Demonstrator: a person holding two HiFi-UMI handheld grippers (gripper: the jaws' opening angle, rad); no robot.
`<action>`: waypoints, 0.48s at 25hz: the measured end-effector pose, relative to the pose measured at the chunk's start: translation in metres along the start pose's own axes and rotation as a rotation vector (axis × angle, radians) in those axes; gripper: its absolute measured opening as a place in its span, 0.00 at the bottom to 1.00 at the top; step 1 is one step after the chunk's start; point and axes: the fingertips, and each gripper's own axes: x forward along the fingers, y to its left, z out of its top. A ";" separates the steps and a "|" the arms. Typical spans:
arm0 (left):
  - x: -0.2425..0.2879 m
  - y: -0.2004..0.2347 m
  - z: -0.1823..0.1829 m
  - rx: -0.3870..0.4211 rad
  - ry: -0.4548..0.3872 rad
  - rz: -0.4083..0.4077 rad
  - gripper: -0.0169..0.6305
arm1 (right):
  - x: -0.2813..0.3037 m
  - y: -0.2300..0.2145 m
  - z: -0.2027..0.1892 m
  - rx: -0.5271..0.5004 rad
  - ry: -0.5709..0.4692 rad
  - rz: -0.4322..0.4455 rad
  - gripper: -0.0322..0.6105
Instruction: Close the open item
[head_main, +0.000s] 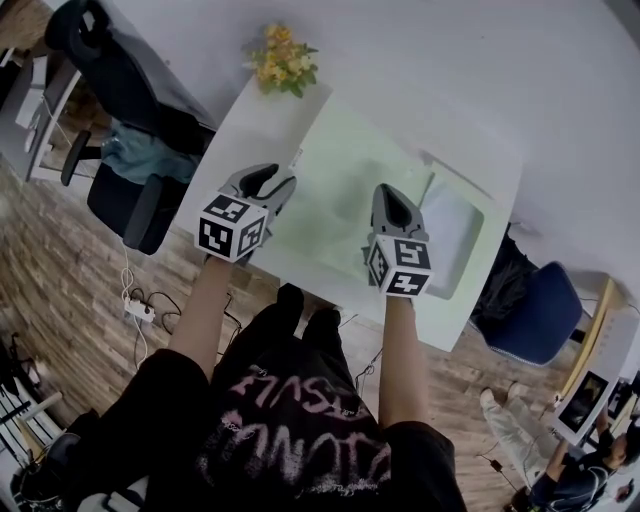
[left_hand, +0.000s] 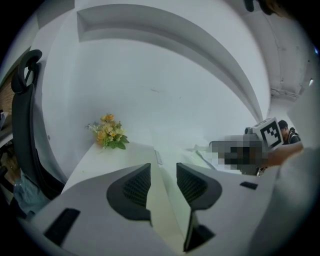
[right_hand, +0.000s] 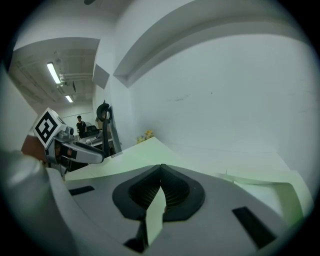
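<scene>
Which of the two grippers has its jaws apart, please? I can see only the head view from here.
Observer: The left gripper has its jaws apart in its own view; only the pale green mat shows through the gap.
Operator: Thank you. And the right one?
Observer: In its own view, the right gripper has its jaw tips touching, with nothing caught between them.
</scene>
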 end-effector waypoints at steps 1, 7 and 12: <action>0.001 0.001 -0.001 -0.006 0.002 -0.002 0.28 | 0.002 0.001 -0.002 0.001 0.004 0.004 0.06; 0.008 0.002 -0.005 -0.011 0.033 -0.029 0.28 | 0.011 0.003 -0.007 0.014 0.019 0.008 0.06; 0.010 0.000 -0.012 -0.019 0.049 -0.054 0.20 | 0.013 0.007 -0.013 0.025 0.023 0.012 0.06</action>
